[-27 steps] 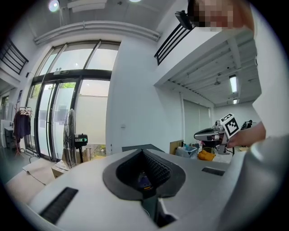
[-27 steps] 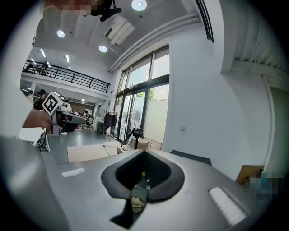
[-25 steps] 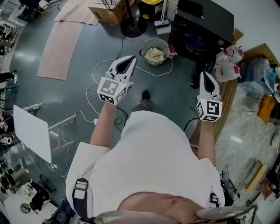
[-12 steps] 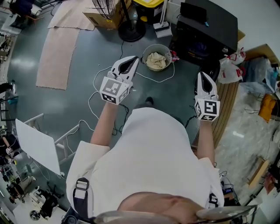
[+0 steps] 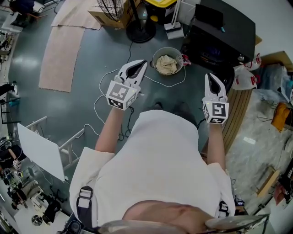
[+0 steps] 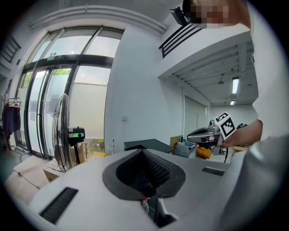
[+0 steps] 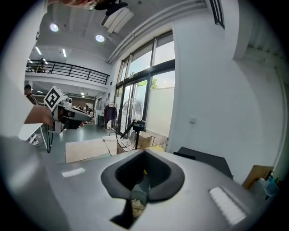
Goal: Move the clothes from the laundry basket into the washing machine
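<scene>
The floor is smooth grey, with two beige mats laid at its far left and a white cable looping across it. A fan stands beside a cardboard box. Wooden boards lie at the right, near plastic bags. A white panel stands at the left. Tall windows in dark frames let in daylight beside a white wall. Round ceiling lights glow above a railed balcony.
</scene>
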{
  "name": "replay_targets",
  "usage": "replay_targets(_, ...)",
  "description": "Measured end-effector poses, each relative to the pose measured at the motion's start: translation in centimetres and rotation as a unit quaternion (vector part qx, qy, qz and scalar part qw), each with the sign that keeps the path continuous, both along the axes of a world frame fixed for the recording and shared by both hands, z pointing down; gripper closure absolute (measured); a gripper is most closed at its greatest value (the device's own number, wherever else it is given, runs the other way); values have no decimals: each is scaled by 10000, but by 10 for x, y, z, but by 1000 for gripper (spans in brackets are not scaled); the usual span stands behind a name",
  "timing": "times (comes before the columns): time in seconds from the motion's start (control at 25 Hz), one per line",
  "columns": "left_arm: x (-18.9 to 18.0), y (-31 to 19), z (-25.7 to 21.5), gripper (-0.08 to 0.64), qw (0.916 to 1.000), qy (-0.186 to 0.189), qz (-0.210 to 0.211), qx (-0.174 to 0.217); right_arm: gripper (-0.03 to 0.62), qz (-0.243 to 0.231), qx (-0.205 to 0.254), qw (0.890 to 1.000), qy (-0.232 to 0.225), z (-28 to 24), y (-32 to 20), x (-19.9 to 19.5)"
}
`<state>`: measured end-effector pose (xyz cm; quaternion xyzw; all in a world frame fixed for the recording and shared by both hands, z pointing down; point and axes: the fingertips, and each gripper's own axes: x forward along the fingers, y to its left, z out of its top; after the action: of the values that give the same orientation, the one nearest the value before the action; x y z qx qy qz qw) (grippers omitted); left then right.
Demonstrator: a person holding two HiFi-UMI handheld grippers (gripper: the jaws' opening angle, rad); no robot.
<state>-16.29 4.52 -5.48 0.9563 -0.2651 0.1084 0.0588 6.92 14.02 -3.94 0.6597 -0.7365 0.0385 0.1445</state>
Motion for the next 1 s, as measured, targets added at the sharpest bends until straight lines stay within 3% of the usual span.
replay_targets(0.16, 9, -3, 10, 554, 9998, -82, -182, -97, 581, -268, -73, 9996, -69, 8, -19, 9)
replay_targets(0.52, 39, -24, 16, 554, 9944, -35, -1019, -276, 581, -1108, -220, 9935, -117, 15, -80, 48)
replay_targets(1.0, 80, -42, 42, 554, 9753, 29, -2119, -618, 581, -2319, -726, 9699, -131, 56, -143, 82)
